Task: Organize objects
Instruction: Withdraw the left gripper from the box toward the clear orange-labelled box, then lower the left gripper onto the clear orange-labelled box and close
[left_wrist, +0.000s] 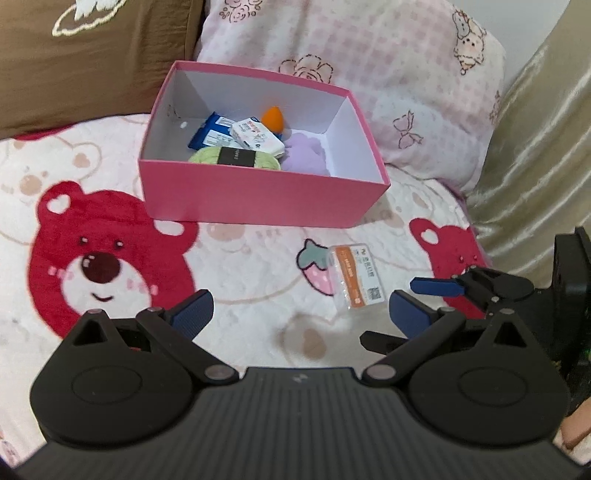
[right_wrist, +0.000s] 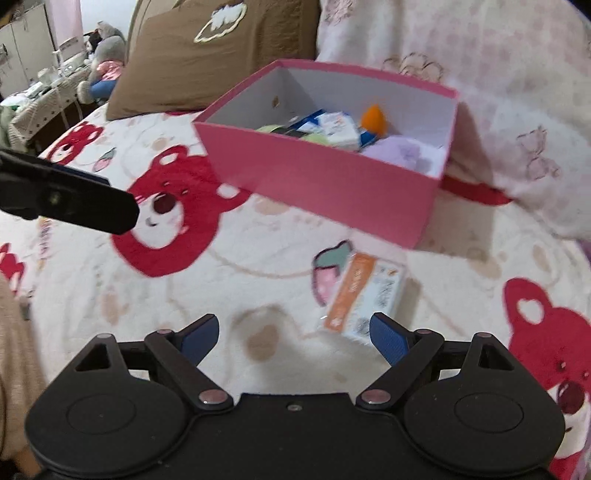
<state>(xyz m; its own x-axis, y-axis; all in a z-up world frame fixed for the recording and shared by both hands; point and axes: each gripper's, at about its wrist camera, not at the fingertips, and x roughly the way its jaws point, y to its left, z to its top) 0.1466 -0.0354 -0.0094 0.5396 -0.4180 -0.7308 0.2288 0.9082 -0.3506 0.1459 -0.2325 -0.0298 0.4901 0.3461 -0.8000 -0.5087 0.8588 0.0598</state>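
Most of my sorting looks done, with yarn, packets and soft toys already in the pink box (left_wrist: 258, 199) at the far side, leaving only the orange-labelled packet (right_wrist: 364, 295) on the blanket (left_wrist: 240, 266) just ahead of my right gripper (right_wrist: 295, 338), both it and my left gripper (left_wrist: 299, 314) spread wide and empty.

Before you sits a pink box (left_wrist: 258, 199) (white inside) on a cream blanket (left_wrist: 240, 266) patterned with red bears. Inside: an orange ball (left_wrist: 273, 118), green yarn (left_wrist: 207, 157), purple fluff (left_wrist: 306, 155). Nearby lies an orange-and-white packet (left_wrist: 356, 280).
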